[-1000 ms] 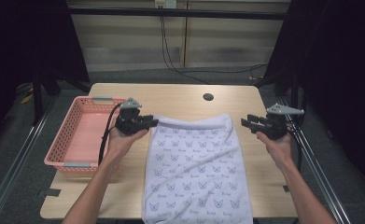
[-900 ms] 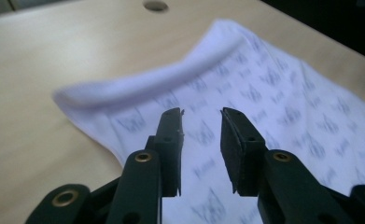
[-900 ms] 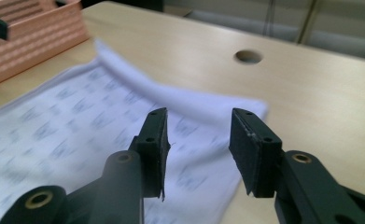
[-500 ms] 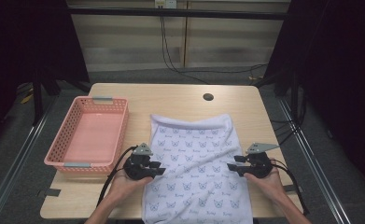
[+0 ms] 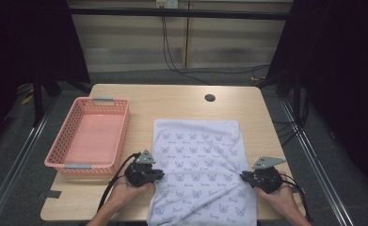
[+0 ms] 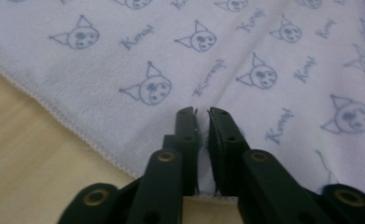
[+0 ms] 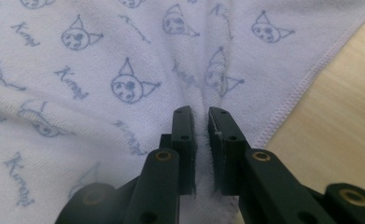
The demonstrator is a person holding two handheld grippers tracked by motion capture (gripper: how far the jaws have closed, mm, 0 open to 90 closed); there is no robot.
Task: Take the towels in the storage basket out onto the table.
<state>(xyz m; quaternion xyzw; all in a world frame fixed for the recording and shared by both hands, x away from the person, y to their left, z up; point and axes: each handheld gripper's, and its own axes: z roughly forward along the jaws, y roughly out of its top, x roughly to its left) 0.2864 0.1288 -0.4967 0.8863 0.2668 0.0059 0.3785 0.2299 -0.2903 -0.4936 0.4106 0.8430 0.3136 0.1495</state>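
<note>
Terry-like cloth, that is what the white towel [image 5: 203, 172] looks to be: a light, limp sheet printed with small blue cat faces and script words, spread flat on the pale wooden table [image 5: 181, 101] with its near end hanging over the table's front edge. It lies just right of the empty pink basket [image 5: 88, 136], with a strip of bare wood between them. Being soft, it should offer no stiffness at all: lifted at one point it would sag and bunch, so two holds on opposite side hems suit it best.

That is where the holds are. The left claw [image 5: 159, 175] has just been closing and now pinches the towel's left hem; in the left gripper view the black jaws stand nearly together with a thin fold of fabric between the pads [image 6: 203, 140]. The right claw [image 5: 244, 175] has likewise just been closing on the right hem, and in the right gripper view the cloth puckers into creases running up from its jaws [image 7: 201, 140].

Slip seems unlikely, judging by the nubbly weave, though so thin a bite near the stitched edge could pull free under a sharp tug. Nothing here is fragile.
</note>
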